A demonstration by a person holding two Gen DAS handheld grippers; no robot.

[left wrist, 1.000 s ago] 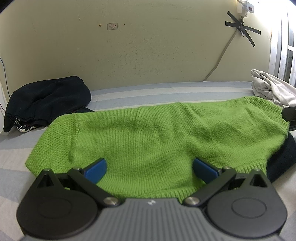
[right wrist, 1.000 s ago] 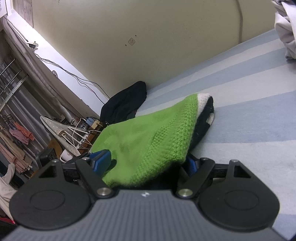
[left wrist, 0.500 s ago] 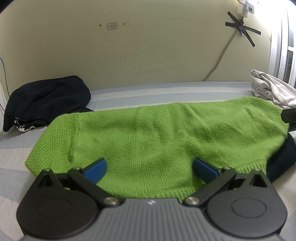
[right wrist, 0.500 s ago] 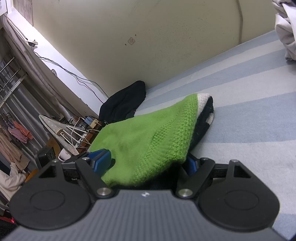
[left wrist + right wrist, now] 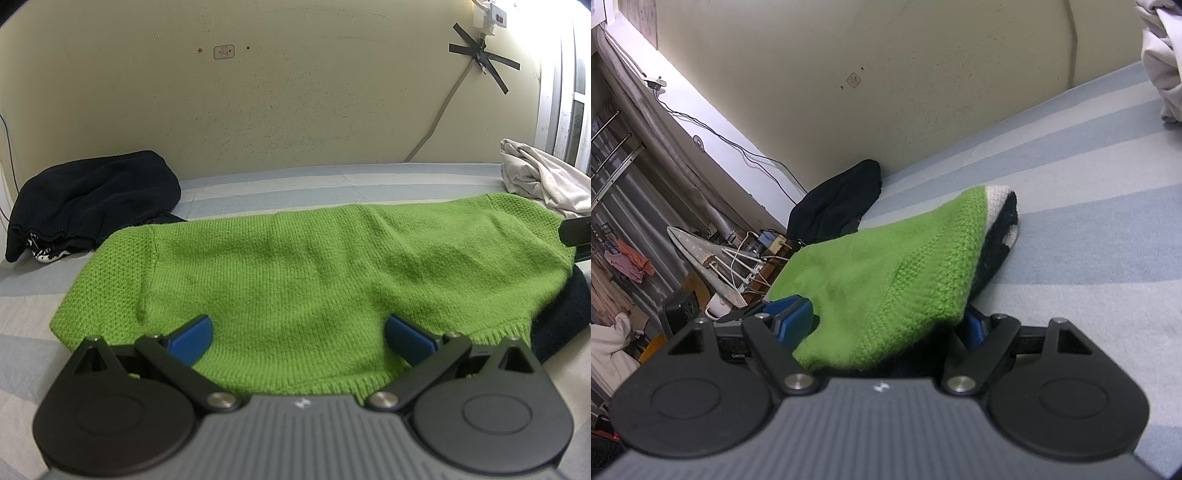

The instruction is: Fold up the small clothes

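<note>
Striped bed [image 5: 332, 177]: green sweater [image 5: 314, 266] spread flat, folding apparently not begun; left tool [image 5: 299, 334] and right tool [image 5: 882, 323] both spread, pinching nothing.

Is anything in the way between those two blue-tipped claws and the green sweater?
Nothing visible. The left gripper stands open right over the green sweater hem. The right gripper is also open, with the sweater's end lying between its pads. A dark garment lies underneath the sweater, not in front.
</note>
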